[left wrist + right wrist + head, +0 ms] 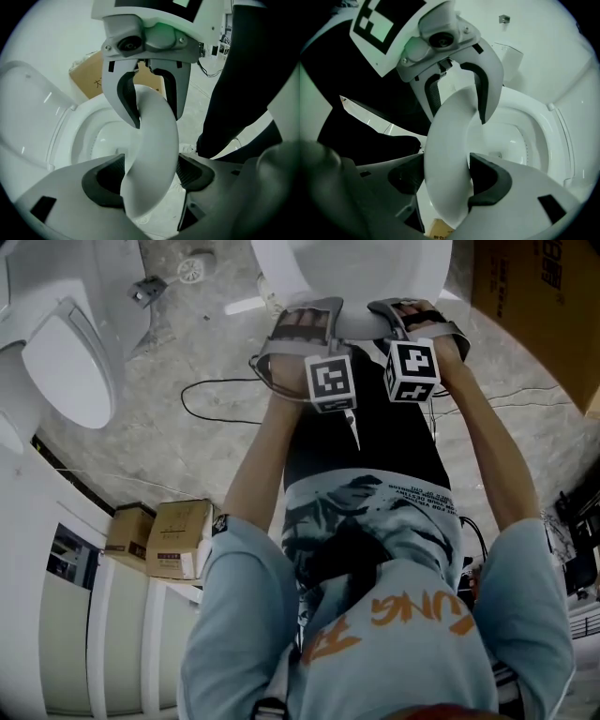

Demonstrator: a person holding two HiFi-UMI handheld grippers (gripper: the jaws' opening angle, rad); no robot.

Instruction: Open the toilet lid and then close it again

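Standing right over the toilet (pixel 361 268), the person reaches down to its front with both tongs. The left gripper (pixel 305 320) and the right gripper (pixel 412 315) sit side by side, I think so the pull is even and nothing twists. Each one is pinched on the same curved white edge (pixel 152 154), with its dark pads (pixel 105 180) pressing on both sides. They point almost straight down, likely because the edge lies low and is easiest to take from above.

Past the edge the bowl (pixel 511 136) shows open. A big white flap (pixel 28 117) stands at the back. It may be the toilet lid, already up. Then the held edge would be the seat ring. I cannot tell which it is. Holding the front, far from the hinge, should make swinging it easy.
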